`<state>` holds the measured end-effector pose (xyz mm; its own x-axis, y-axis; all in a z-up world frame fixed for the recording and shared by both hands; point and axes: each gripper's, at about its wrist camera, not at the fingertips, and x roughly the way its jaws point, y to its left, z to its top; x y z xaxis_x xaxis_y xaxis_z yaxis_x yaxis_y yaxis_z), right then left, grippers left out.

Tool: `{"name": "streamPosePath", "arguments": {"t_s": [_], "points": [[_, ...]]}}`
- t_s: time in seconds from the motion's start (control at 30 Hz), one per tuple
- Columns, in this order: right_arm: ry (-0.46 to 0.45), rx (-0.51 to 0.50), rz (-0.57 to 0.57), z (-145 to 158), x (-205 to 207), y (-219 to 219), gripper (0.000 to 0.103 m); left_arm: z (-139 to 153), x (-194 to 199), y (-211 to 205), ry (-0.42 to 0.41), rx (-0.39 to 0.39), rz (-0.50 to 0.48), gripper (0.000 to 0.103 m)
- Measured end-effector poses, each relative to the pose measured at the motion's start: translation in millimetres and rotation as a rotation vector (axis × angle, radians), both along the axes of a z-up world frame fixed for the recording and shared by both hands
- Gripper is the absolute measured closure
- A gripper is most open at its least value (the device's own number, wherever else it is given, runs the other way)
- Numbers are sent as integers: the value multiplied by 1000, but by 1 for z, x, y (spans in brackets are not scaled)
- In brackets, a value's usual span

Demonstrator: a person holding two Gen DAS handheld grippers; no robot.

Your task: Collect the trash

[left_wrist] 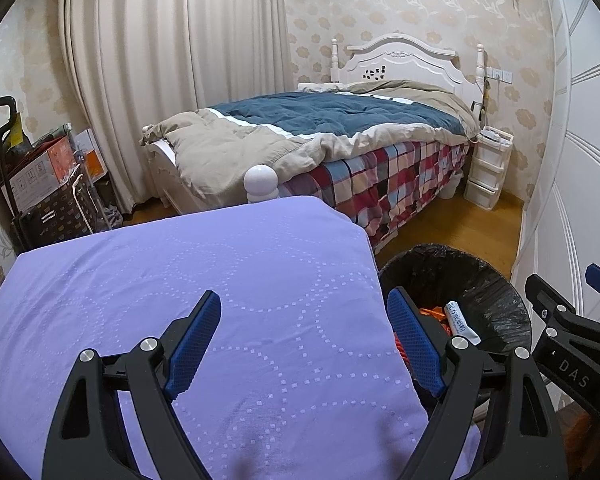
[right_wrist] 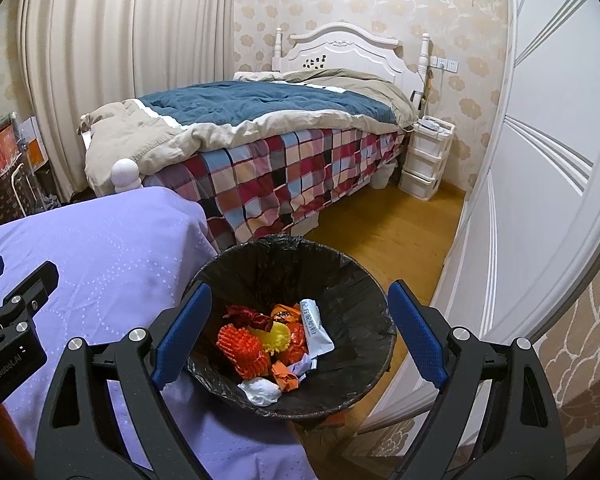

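Note:
A round bin with a black liner (right_wrist: 352, 280) stands on the floor beside a purple-covered surface (right_wrist: 100, 264). Inside lie an orange foam net (right_wrist: 242, 346), a yellow spiky piece (right_wrist: 277, 338), orange wrappers (right_wrist: 286, 376), a white-blue packet (right_wrist: 314, 326) and crumpled white paper (right_wrist: 260, 390). My right gripper (right_wrist: 298, 332) hovers over the bin, open, with nothing between its blue pads. My left gripper (left_wrist: 304, 344) is open over the purple cover (left_wrist: 220, 280), also holding nothing. The bin (left_wrist: 480, 280) shows at the right of the left wrist view, partly hidden by a finger.
A bed (right_wrist: 260, 152) with a blue-beige quilt and checked sheet stands behind. A white drawer unit (right_wrist: 426, 156) sits by its head. White wardrobe doors (right_wrist: 540, 160) line the right side. Boxes and bags (left_wrist: 48, 184) are stacked at the left by the curtain (left_wrist: 160, 60). Wooden floor (right_wrist: 392, 232) lies between bed and wardrobe.

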<state>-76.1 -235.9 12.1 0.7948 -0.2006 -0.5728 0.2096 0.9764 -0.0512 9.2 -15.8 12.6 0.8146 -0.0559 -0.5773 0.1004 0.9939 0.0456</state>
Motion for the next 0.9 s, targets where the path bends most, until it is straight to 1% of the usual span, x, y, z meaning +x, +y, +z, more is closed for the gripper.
{"name": "streamPosePath", "arguments": {"t_s": [0.9], "points": [[-1, 0, -1, -1, 0, 0, 15, 0, -1, 2, 3, -2, 1, 20]]}}
